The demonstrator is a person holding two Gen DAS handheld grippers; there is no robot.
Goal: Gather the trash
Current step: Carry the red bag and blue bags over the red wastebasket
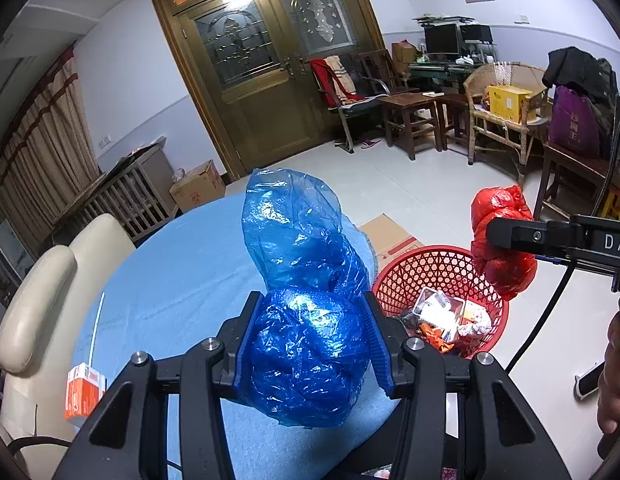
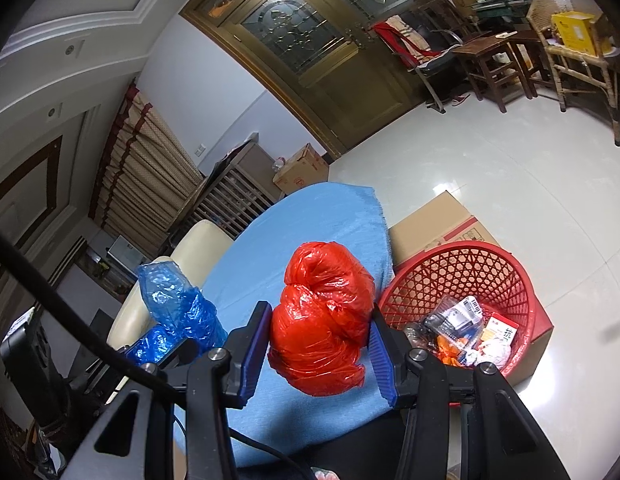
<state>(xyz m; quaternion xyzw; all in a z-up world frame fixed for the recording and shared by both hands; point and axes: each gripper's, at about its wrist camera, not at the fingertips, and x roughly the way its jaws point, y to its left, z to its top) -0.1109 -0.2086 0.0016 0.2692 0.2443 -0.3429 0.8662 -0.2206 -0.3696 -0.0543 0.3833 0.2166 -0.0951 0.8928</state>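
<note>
Squarely between each hand-held gripper's clamped pads: blue bag (image 1: 306, 356) left (image 1: 308, 340), red bag (image 2: 322, 320) right (image 2: 318, 344).

I'm looking into the living room of a home. A tall wooden double door (image 1: 266, 64) with patterned leaded glass fills the upper middle of my left view. At the upper right sit dark wooden chairs (image 1: 350, 92), small wooden side tables (image 1: 414, 116) and a wicker armchair (image 1: 506, 116) holding a yellow box (image 1: 510, 102), with a computer monitor (image 1: 442, 40) on a cluttered stand behind them. Pleated curtains (image 1: 42, 136) hang at the left edge. The floor (image 2: 490, 152) is pale glossy tile, with cardboard boxes (image 2: 302, 168) along the wall. In the foreground stands a desk (image 1: 182, 272) under a light blue cloth, a cream padded chair (image 1: 38, 304) at its left.
</note>
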